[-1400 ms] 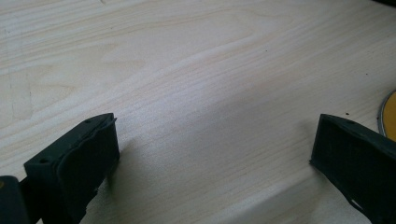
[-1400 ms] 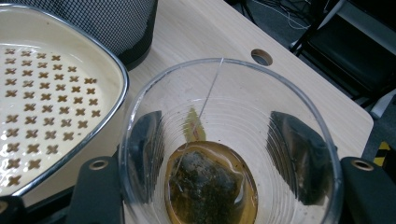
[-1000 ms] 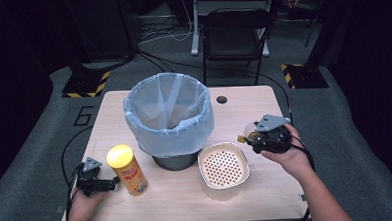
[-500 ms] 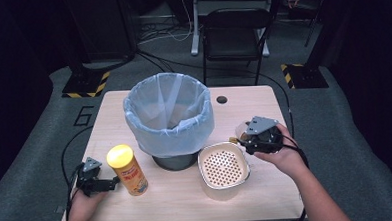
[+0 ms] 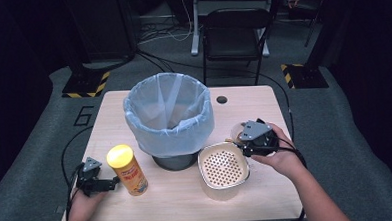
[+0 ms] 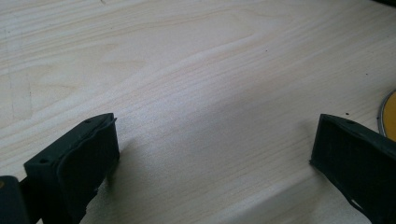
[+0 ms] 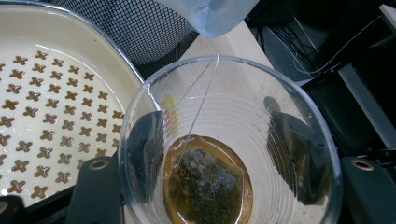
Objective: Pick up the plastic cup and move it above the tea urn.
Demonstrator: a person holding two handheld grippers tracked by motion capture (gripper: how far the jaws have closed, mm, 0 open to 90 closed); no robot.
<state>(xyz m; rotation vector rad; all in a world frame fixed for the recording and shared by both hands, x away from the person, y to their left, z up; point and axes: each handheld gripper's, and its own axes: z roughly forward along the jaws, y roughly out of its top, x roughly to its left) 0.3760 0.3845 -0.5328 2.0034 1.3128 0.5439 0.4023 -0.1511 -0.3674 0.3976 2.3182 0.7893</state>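
left gripper: black, grey three-cornered plate, black cable | right gripper: same | jaws: matte black, screw holes | forearms bare

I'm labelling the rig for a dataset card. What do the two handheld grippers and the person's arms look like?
Both grippers are black, each topped by a grey three-cornered plate: the left gripper and the right gripper. A black cable trails from each. The jaws are black and blocky, with small round holes near their tips. The forearms are bare, no sleeves in view.

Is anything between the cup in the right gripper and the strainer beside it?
Nothing visible. The right gripper holds the clear cup, tea bag inside, right at the strainer rim; in the right gripper view the strainer's perforated floor lies open next to the cup.
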